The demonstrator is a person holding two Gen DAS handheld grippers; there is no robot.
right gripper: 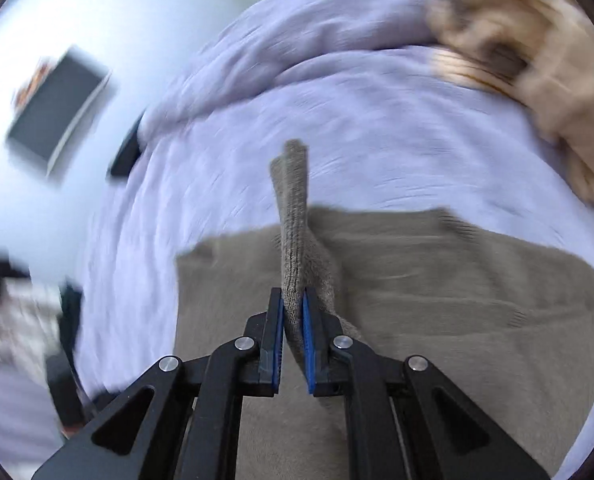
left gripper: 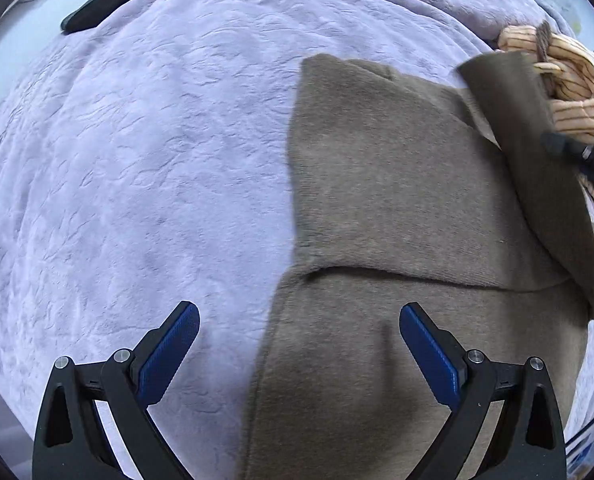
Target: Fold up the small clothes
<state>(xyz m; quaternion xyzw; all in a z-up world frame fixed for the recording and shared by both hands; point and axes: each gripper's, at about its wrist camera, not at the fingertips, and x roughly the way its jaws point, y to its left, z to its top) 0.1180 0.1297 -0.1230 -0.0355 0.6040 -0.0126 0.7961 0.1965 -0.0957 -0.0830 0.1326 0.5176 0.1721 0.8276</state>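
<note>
So the brown knit garment (left gripper: 397, 200) is lying spread across the lavender blanket (left gripper: 137, 160), and everything here hangs off that garment. The right gripper (right gripper: 293, 316) is pinching a strip of it, jaws nearly closed with the knit fabric sandwiched between the blue pads (right gripper: 307, 320), and that strip is standing up and away from the rest of the piece. From the left wrist view you can see that same lifted flap (left gripper: 537, 152) rising along the garment's far right edge, with a dark bit of the other gripper beside it.

The left gripper (left gripper: 299, 328) is hovering wide open, holding nothing, right over the garment's near left edge: one finger is over bare blanket, the other over the knit. The garment's long axis is running away from that gripper, and a fold line is already crossing it partway up.

My read: the flap in the right gripper needs to travel across toward the garment's left side, so the right one is doing the work and the left one is just well placed to pin the near edge.

A striped cream garment (left gripper: 569, 80) is bunched up just past the brown one's far right corner. The right view is blurry.
</note>
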